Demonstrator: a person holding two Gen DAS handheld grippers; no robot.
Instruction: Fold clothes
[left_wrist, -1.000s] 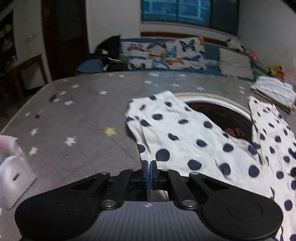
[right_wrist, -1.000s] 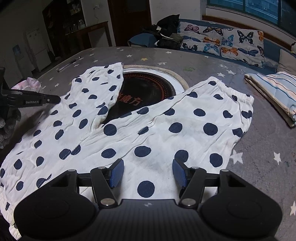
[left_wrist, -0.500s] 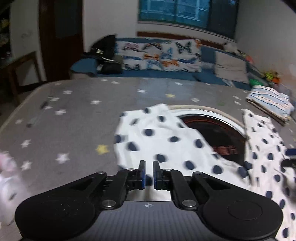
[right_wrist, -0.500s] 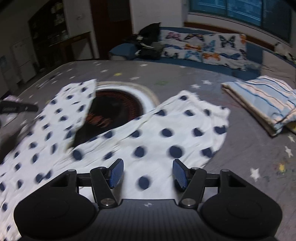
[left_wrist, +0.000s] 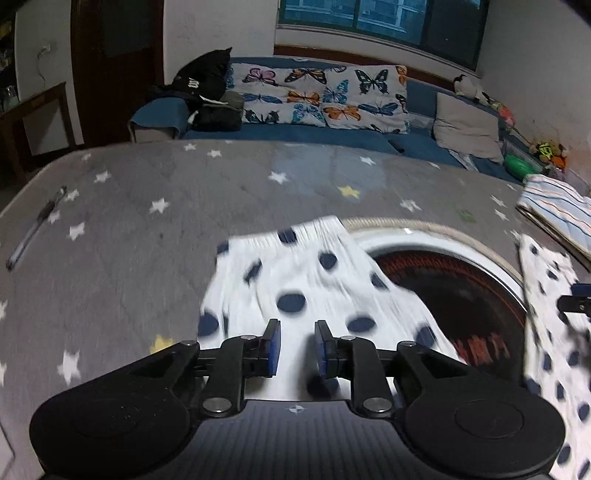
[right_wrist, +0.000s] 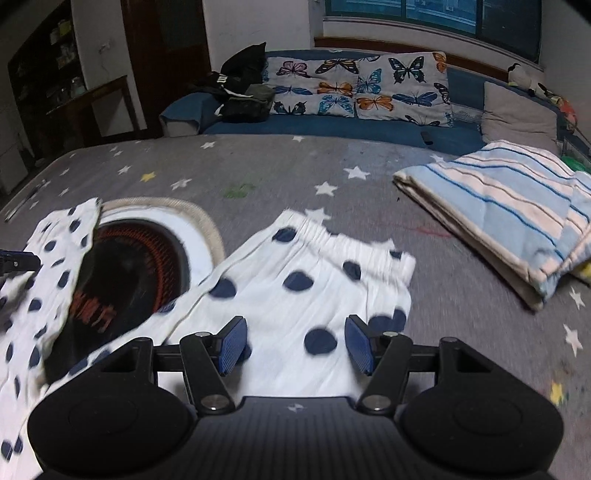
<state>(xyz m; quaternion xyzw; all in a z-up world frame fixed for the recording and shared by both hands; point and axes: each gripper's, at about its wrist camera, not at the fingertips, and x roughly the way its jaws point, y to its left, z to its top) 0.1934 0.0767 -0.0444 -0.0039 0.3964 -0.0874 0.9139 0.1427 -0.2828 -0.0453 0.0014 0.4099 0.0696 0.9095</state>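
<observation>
— So, where do the polka-dot trousers (right_wrist: 295, 295) lie?

— Spread flat on the grey star-print cover (left_wrist: 184, 206), their two legs splayed either side of a round dark-red disc (left_wrist: 454, 291). A folded striped blanket (right_wrist: 517, 206) lies well apart, to the right.

— And the left gripper (left_wrist: 296, 349)?

— Its blue pads (left_wrist: 272, 347) stand a little apart, with nothing between them. One trouser leg runs forward past the tips, its gathered hem at the far end.

— The right gripper (right_wrist: 296, 344)?

— Jaws spread wide, holding nothing. The other leg lies under and ahead of the gap, elastic cuff beyond the tips. Whether the pads touch cloth, I cannot tell; the fabric is blurred.
</observation>
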